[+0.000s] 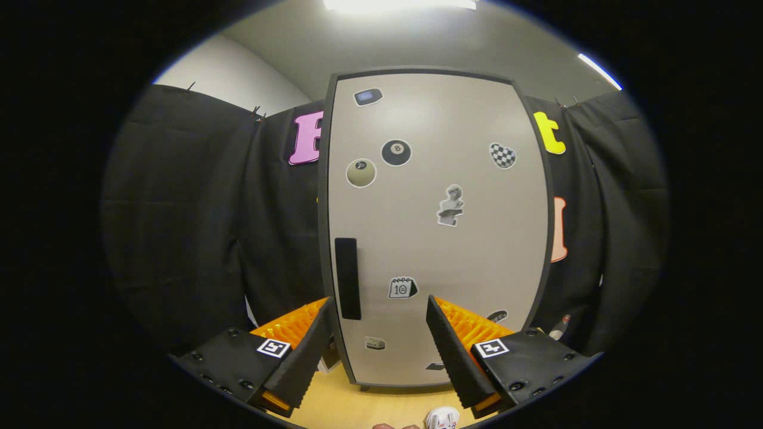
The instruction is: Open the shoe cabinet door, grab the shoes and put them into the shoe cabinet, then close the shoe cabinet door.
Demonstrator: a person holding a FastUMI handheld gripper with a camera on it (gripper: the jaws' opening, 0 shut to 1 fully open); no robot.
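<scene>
Both fingers of the gripper (381,342) stand wide apart and hold nothing, pointing at the shoe cabinet (438,226), whose one door is shut, with its one dark handle (347,278) just ahead of the left finger. I judge the first step is in hand: next, close on that handle and pull. One pale shoe (442,418) peeks below the fingers.
</scene>
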